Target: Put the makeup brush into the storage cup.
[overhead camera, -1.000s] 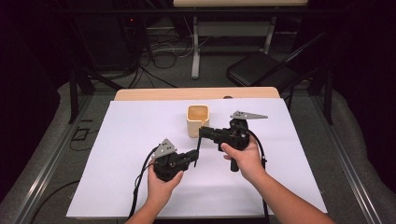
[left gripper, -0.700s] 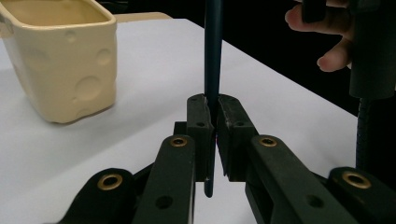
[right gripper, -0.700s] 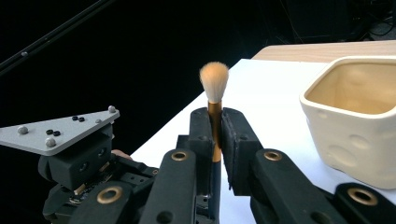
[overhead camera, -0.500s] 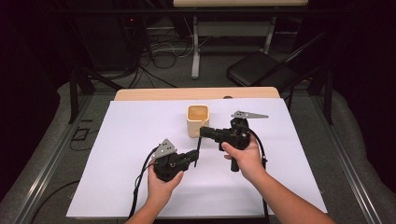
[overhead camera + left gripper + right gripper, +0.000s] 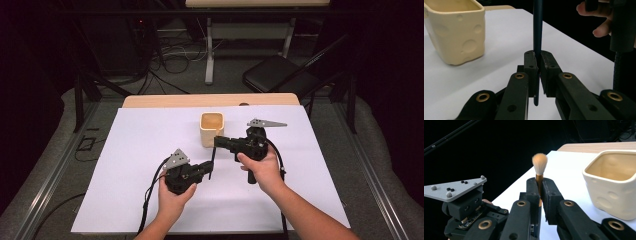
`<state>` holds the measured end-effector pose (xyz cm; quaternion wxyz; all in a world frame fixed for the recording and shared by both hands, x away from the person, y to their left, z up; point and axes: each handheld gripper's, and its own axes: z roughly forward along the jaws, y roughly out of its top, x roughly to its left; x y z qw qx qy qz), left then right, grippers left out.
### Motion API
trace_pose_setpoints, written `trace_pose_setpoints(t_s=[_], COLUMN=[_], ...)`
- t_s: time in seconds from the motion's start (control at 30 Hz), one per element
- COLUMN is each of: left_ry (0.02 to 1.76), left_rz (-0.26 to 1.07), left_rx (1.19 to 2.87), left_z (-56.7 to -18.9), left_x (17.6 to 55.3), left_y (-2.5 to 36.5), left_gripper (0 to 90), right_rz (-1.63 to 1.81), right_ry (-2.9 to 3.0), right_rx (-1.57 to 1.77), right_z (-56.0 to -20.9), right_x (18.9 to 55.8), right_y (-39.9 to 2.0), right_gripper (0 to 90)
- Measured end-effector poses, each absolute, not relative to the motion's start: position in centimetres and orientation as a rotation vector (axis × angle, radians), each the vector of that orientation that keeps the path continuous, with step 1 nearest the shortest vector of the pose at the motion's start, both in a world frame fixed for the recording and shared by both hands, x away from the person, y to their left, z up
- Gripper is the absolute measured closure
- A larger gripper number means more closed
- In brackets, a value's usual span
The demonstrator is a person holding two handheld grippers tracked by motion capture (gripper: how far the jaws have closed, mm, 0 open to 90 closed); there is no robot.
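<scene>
Brush [image 5: 539, 163] stands upright over the white sheet [image 5: 140, 150], just in front of the cream cup [image 5: 212, 129]. Right gripper [image 5: 539, 185] is clenched on its gold collar under the bristles; left gripper [image 5: 537, 58] is clenched on its dark handle lower down.

Dark lab: floor cables [image 5: 175, 50], metal rig frame [image 5: 80, 95].

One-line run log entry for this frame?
left gripper: shut on brush handle | right gripper: shut on brush ferrule | cup: upright on table, empty
</scene>
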<state>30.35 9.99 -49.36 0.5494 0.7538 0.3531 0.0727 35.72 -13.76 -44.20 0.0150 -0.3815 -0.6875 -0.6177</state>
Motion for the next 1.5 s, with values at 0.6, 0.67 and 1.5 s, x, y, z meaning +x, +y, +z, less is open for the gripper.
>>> trace_pose_setpoints(t_s=[0.6,0.67,1.5], left_ry=[0.834,0.838,0.858], left_rz=[0.160,0.161,0.222], left_rx=[1.776,1.772,1.829], left_z=[-49.3,-49.3,-49.3], left_x=[30.5,30.5,30.5], left_y=[10.1,10.2,10.5], left_gripper=[73.3,71.9,48.0], right_rz=[-1.929,-1.934,-1.969], right_ry=[-2.170,-2.180,-2.349], right_rx=[-1.192,-1.192,-1.170], right_z=[-44.0,-43.9,-42.6], right_x=[35.7,35.7,35.8], right_y=[-14.1,-14.2,-14.4], right_gripper=[84.2,84.2,84.1])
